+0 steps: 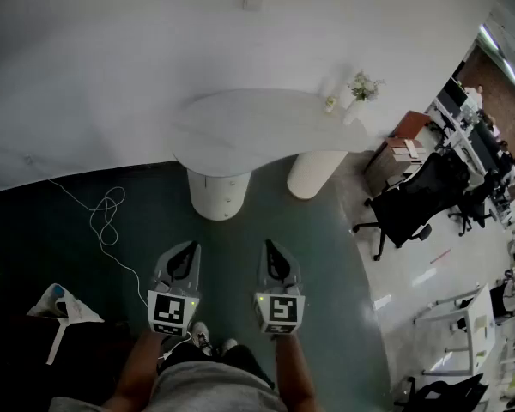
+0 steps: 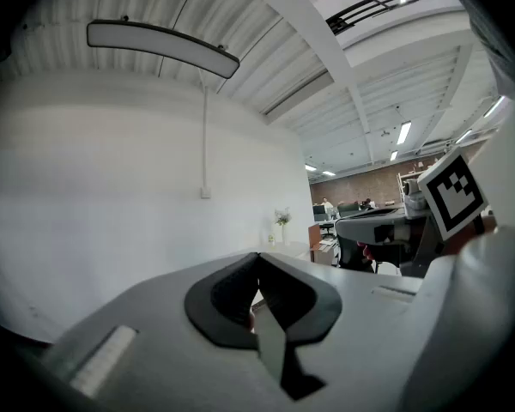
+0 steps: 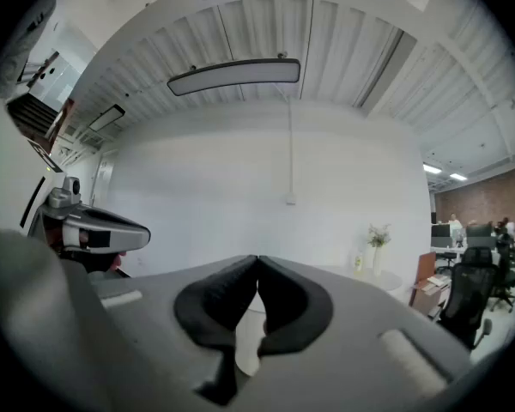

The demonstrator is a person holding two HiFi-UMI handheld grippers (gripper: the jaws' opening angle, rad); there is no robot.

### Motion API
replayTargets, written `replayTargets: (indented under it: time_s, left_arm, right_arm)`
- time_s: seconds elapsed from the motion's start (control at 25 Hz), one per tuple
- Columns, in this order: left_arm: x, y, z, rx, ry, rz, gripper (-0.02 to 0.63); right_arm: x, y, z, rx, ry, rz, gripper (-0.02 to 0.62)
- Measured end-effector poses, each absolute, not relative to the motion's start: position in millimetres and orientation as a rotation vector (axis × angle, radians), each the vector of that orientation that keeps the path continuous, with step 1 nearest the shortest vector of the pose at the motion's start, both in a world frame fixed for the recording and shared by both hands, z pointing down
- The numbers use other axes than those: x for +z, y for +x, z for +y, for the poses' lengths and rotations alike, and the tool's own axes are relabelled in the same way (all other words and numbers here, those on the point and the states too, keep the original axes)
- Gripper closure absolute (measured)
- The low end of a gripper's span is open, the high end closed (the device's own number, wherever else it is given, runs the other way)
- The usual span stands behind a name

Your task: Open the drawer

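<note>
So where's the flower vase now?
Head view, upper right of centre: the flower vase stands at the right end of the white table, beside a small bottle.

We find no readable words, brands or numbers; the left gripper [image 1: 190, 249] and right gripper [image 1: 269, 247] bear only square markers.

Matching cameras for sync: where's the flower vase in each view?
Head view: flower vase upper right of centre, at the right end of the white table.
Left gripper view: flower vase small, just right of centre.
Right gripper view: flower vase right of centre.
Shared landmark: wall box on the white wall.
</note>
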State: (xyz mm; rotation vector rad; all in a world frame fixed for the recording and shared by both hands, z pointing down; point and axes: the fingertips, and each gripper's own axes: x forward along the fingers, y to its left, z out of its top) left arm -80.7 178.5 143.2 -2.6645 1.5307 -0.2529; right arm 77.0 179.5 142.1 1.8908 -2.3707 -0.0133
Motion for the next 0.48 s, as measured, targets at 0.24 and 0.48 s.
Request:
replayTargets:
  time_s: [0.24, 0.48]
  left_arm:
    - [145, -87, 167, -0.252, -2.669, 1.520, 0.597]
    - [148, -96, 154, -0.238, -2.687, 1.503, 0.597]
  right_arm:
    - [144, 70, 169, -0.011, 1.899, -2.355, 0.592]
    - [147, 66, 159, -0.007, 1.926, -2.321, 0.592]
